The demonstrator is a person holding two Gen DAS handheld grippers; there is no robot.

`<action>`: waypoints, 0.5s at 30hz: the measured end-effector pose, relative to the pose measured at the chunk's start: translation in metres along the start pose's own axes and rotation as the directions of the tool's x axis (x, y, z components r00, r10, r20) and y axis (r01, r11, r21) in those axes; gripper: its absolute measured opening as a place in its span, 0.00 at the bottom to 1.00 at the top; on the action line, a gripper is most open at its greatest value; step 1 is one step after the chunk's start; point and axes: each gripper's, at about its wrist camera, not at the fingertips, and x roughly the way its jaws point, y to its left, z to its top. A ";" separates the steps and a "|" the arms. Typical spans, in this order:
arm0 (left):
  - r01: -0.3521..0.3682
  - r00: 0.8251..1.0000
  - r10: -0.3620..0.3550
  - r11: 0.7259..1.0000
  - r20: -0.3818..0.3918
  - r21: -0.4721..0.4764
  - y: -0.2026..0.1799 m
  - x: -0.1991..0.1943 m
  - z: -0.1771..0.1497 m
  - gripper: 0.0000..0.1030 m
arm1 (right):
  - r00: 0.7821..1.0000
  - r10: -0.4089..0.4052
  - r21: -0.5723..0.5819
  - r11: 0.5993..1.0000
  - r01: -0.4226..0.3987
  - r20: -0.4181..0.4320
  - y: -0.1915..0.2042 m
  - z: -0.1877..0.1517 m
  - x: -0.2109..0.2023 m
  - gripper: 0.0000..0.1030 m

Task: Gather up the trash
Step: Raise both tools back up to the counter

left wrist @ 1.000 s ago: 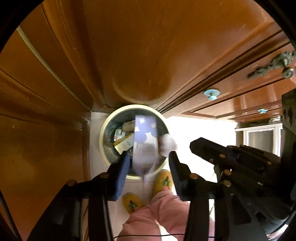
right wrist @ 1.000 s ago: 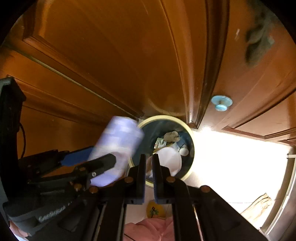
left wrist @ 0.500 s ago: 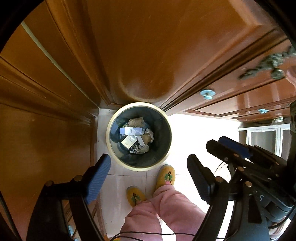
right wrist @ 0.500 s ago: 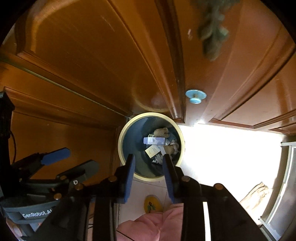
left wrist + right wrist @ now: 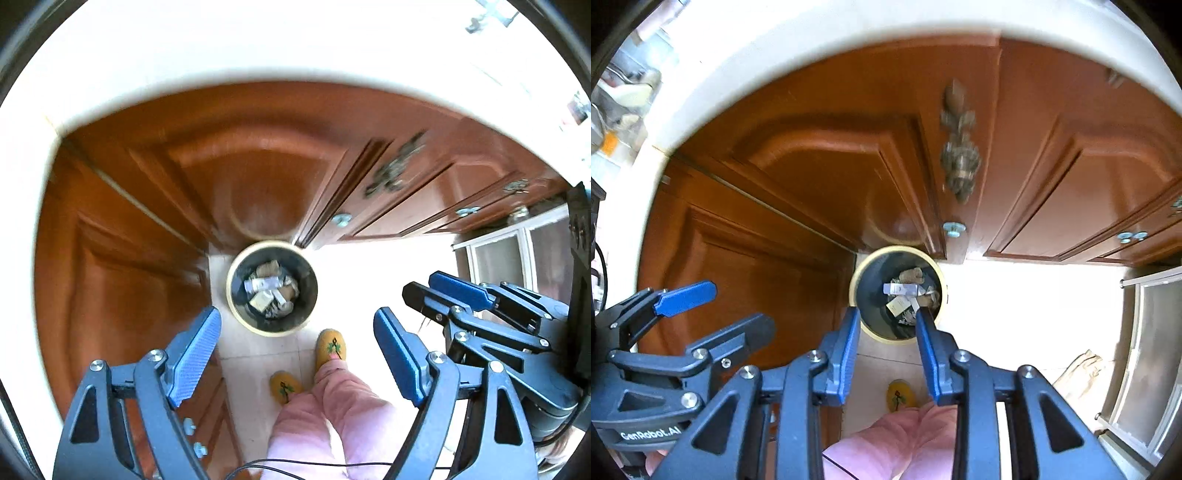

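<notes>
A pale countertop edge (image 5: 221, 55) curves over a run of reddish wooden cabinet doors (image 5: 827, 177) in a kitchen, with light floor tiles (image 5: 258, 373) below and a glass-fronted unit (image 5: 1145, 369) off to one side. A round bin (image 5: 271, 292) with a cream rim stands on the floor, tucked against the foot of the cabinets, just ahead of the person's yellow slippers (image 5: 331, 344) and pink trouser leg (image 5: 332, 413).

Both tools have pulled up and back in the last second: the bin, which filled the lower middle of each view, now looks small and far below. The lilac-and-white packet (image 5: 902, 289) the left gripper (image 5: 295, 343) was carrying now lies flat on top of the crumpled paper and wrappers inside the bin, and the pale wad the right gripper (image 5: 886, 321) pinched is gone from between its fingers too, presumably dropped into the same heap.

The left gripper's blue pads are spread wide with nothing between them; the right gripper's are parted more narrowly, likewise bare. This drop-off looks complete, and the hands appear free to go for more rubbish, if any remains out of view.
</notes>
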 end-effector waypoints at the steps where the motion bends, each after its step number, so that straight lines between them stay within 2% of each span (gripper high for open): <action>1: -0.004 1.000 0.004 1.000 0.017 0.018 -0.003 -0.014 0.002 0.81 | 1.000 -0.003 -0.003 1.000 0.003 0.017 0.005 0.000 -0.016 0.30; 4: -0.012 0.996 0.006 0.998 0.086 0.064 -0.009 -0.059 0.009 0.81 | 0.998 -0.014 -0.006 1.000 0.014 0.057 0.015 -0.002 -0.048 0.30; 8: -0.030 0.982 0.010 0.994 0.186 0.107 -0.018 -0.112 0.019 0.81 | 0.992 -0.021 -0.002 1.000 0.021 0.122 0.028 -0.001 -0.096 0.30; 12: -0.041 0.959 -0.001 0.989 0.284 0.143 -0.030 -0.167 0.028 0.81 | 0.978 -0.031 -0.006 0.999 0.033 0.204 0.041 0.004 -0.150 0.30; 15: -0.063 0.935 -0.003 0.983 0.356 0.172 -0.040 -0.201 0.039 0.81 | 0.962 -0.037 -0.014 0.999 0.042 0.270 0.046 0.007 -0.185 0.30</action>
